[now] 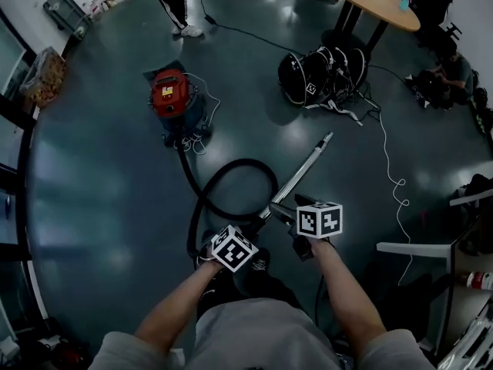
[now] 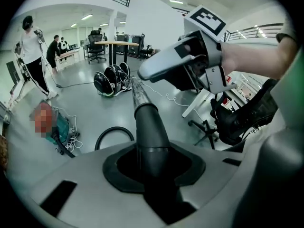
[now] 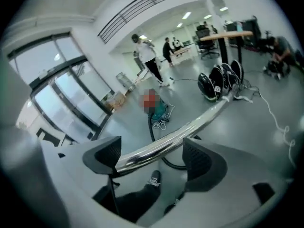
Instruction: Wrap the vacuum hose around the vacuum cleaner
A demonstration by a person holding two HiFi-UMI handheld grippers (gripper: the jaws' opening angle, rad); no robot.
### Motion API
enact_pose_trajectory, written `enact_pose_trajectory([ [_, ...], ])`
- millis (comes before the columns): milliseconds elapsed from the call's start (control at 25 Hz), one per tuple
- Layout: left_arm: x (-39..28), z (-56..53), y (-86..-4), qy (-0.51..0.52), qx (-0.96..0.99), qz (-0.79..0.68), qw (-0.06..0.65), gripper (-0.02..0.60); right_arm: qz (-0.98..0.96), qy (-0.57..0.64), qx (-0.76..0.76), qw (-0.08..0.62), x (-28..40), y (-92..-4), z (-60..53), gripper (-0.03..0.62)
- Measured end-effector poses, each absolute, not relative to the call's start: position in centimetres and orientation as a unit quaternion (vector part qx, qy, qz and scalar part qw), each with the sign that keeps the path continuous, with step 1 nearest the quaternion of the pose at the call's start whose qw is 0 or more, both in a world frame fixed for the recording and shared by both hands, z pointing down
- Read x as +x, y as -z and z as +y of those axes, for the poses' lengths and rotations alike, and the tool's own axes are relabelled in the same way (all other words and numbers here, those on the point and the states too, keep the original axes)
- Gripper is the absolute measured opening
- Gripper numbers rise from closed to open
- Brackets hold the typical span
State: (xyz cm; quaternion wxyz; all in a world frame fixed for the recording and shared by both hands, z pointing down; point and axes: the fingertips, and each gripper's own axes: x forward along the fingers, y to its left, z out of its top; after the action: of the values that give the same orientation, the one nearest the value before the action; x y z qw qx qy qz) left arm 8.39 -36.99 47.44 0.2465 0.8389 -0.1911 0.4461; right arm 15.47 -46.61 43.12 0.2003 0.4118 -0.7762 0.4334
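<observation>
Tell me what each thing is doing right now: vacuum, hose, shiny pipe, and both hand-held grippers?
vacuum, upright on the floor, hose not wrapped around it.
hose, lying in a loose loop.
pipe, slanting between the right jaws.
left hand-held gripper, shut on the black handle.
right hand-held gripper, open around the pipe.

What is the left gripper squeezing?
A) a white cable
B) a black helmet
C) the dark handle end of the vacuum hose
C: in the left gripper view, the left gripper is clamped round the dark, curved hose handle, which sticks out from between its jaws.
</observation>
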Motion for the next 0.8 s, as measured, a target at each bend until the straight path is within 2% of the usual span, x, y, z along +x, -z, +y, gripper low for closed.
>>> enact_pose_trajectory([
  [200, 9.8, -38.5, -46.6, -0.404, 0.853, -0.2, 0.261, 0.121, -0.686, -0.547, 0.468, 0.104, 14.6, -46.0, -49.3, 0.383],
  [400, 9.4, -39.4, -44.6, -0.383, 0.87, -0.177, 0.254, 0.121, -0.65, -0.568, 0.498, 0.084, 13.2, -46.4, -51.6, 0.381],
  [560, 7.6, -40.1, -44.3, -0.364, 0.873, -0.169, 0.277, 0.123, -0.623, -0.578, 0.522, 0.068, 11.6, -46.1, -52.7, 0.287],
  [720, 5.9, -40.7, -43.9, -0.333, 0.886, -0.144, 0.29, 0.124, -0.611, -0.582, 0.532, 0.06, 9.2, -45.9, -53.9, 0.252],
  [800, 4.9, -41.0, -44.0, -0.327, 0.896, -0.113, 0.277, 0.146, -0.612, -0.578, 0.536, 0.065, 7.8, -45.8, -54.9, 0.241],
])
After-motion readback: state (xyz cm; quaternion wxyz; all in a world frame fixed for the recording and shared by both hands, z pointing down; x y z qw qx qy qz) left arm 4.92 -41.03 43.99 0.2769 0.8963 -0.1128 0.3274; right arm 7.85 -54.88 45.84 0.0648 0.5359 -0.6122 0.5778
